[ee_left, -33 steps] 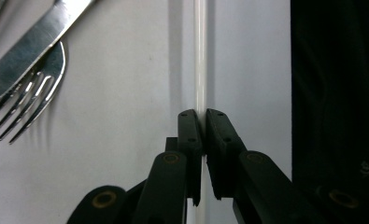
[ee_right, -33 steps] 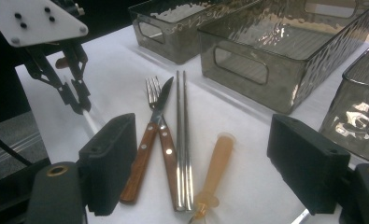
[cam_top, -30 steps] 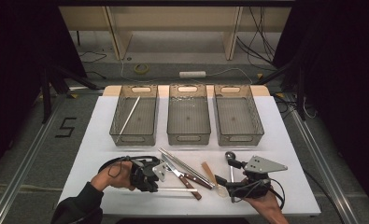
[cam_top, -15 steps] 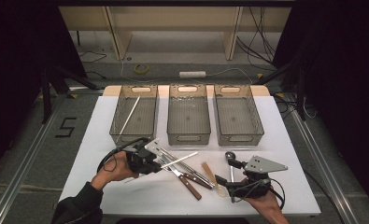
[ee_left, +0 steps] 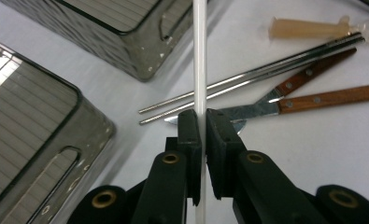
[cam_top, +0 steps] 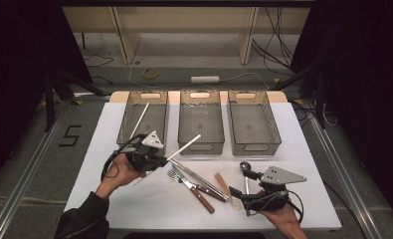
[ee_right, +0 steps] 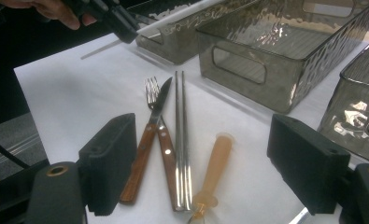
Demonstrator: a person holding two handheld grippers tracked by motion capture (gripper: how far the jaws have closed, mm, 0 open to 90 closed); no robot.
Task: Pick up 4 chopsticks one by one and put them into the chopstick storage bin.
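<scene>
Nearest the person, low at the front right of the white table [cam_top: 149, 209], the right gripper [ee_right: 210, 182] rests with its jaws spread wide and nothing between the pads. Just ahead of it lies the loose cutlery: a wooden-handled knife [ee_right: 147, 140] and fork [ee_right: 161, 135] crossing each other, a pair of metal chopsticks [ee_right: 182, 140] lying straight beside them, and a tan plastic-handled utensil [ee_right: 215, 163] on their far side. A metal spoon [cam_top: 245, 172] lies close by the right gripper in the high view. The tabletop to the left of this cluster is bare white surface out to the table's left edge.

Farther in and to the left, the left gripper [cam_top: 164, 160] is raised above the table, its jaws clamped on a white chopstick [ee_left: 199, 56]. The stick runs straight through the pads and juts well past them; in the high view its free end [cam_top: 196, 137] reaches over the near rim of the middle bin [cam_top: 201, 145]. The near corner of the left bin [cam_top: 129, 134] sits just beside the gripper body.

At the far side stand three clear ribbed bins in a row, close together with narrow gaps between them. The left bin holds a second white chopstick [cam_top: 140, 119], leaning slantwise along its floor. The right bin [cam_top: 253, 144] stands near the table's right edge.
</scene>
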